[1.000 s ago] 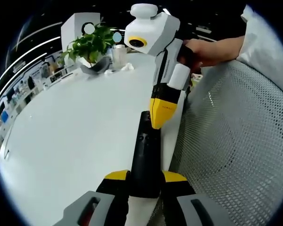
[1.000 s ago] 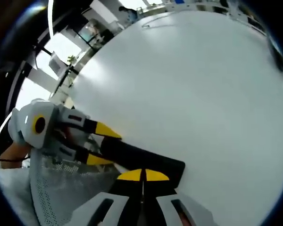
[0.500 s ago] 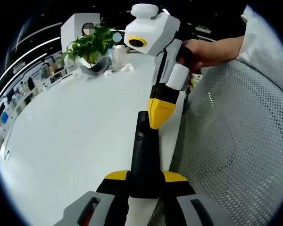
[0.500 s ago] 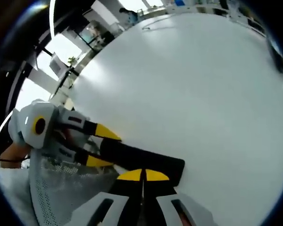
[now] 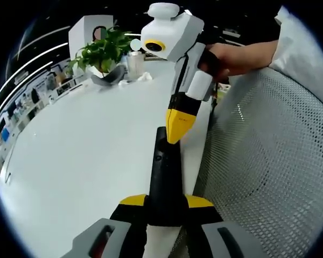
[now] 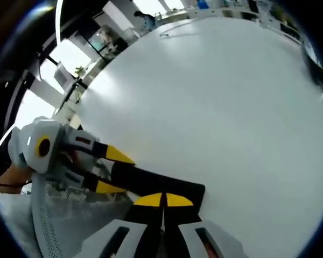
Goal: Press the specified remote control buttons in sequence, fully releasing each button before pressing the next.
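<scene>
Brightness: both views are well lit; the white table (image 5: 81,156) reads evenly bright.
Light sources: long ceiling strips (image 5: 35,54) glow at the upper left of the left gripper view; bright windows (image 6: 70,56) sit at the left of the right gripper view.
Glare: a soft bright patch lies on the table (image 6: 110,83) near those windows.
Shadows: faint, soft-edged, close under the remote control (image 5: 164,180).
Distortion: strong fisheye bending; table edges curve, far shelves squeeze small.
Focus: the far background is soft; the potted plant (image 5: 102,51) is moderately sharp.
</scene>
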Available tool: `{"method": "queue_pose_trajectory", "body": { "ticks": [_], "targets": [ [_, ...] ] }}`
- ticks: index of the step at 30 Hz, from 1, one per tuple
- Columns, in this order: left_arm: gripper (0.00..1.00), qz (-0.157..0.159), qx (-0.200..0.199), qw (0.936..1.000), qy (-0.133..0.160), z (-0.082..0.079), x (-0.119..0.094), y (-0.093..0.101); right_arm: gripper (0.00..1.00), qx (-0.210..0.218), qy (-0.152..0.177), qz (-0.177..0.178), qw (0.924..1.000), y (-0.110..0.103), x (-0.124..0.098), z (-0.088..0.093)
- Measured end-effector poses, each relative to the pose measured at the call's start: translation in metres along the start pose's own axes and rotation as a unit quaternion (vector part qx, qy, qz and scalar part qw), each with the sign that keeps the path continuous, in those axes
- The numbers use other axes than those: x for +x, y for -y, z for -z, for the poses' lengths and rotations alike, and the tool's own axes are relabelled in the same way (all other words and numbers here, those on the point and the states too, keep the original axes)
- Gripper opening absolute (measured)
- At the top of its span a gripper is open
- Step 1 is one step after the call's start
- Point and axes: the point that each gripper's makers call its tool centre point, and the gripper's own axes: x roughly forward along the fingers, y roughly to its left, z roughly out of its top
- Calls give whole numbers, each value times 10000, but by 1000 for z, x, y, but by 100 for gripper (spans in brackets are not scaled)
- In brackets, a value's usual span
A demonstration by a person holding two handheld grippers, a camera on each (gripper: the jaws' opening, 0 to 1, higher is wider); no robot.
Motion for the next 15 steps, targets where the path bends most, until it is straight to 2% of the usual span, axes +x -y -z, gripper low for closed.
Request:
{"method": "queue_pose_trajectory", "body": {
  "ticks": [5, 9, 15],
  "targets": [
    [25, 4, 5, 10000, 1, 0, 0, 0, 0, -71, 140, 100, 9998, 3, 0, -4],
    [25, 4, 6, 10000, -3, 0, 0, 0, 0, -380, 204, 269, 9987, 3, 0, -6],
    [25, -2, -23, 10000, 2, 0, 0, 1, 0, -433, 205, 118, 9988, -3, 1, -7]
  ]
}}
